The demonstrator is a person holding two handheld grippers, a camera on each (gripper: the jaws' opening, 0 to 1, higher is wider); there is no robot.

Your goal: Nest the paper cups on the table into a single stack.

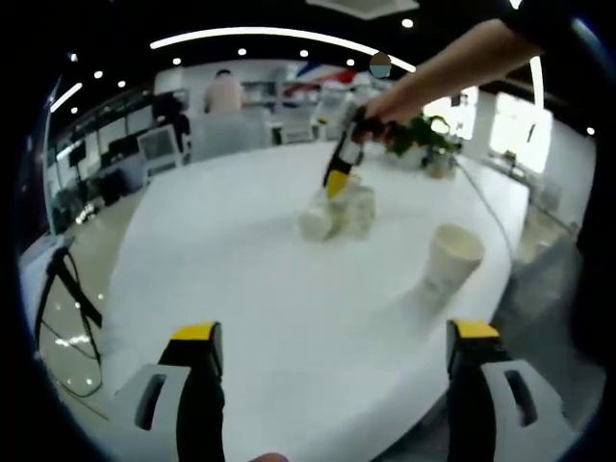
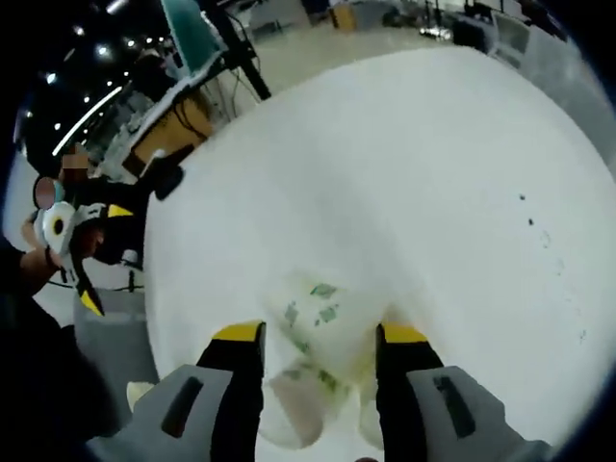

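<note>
- White surface (image 1: 250,289) fills the middle of the left gripper view, with the left claw (image 1: 337,371) rising from the bottom edge, its yellow-tipped jaws wide apart and nothing between them.
- Paper cup (image 1: 450,262) stands alone right of centre in that view, a little tilted, well apart from the others.
- Upper centre of the same view, a cluster of cups (image 1: 339,214) sits on the surface; how many there are is hard to count at this distance.
- Right claw (image 1: 339,178) comes down onto that cluster from the upper right, held by a hand (image 1: 375,120) on a bare forearm.
- Potted plant (image 1: 423,140) stands just behind the cluster, near the surface's far edge.
- Right gripper view, bottom centre: right claw (image 2: 318,339) has its jaws around the cups (image 2: 313,351), which carry green prints; the jaws lie close to the cups' sides, apparently gripping them, though contact is blurred.
- One cup's open mouth (image 2: 294,414) points toward the bottom edge, so at least that one seems to be lying or tipped over.
- Left edge of this view shows the left claw (image 2: 91,260), black with yellow tips, off the surface's rim.
- Bare surface (image 2: 433,173) stretches across the upper right of that view, with a few dark specks.
</note>
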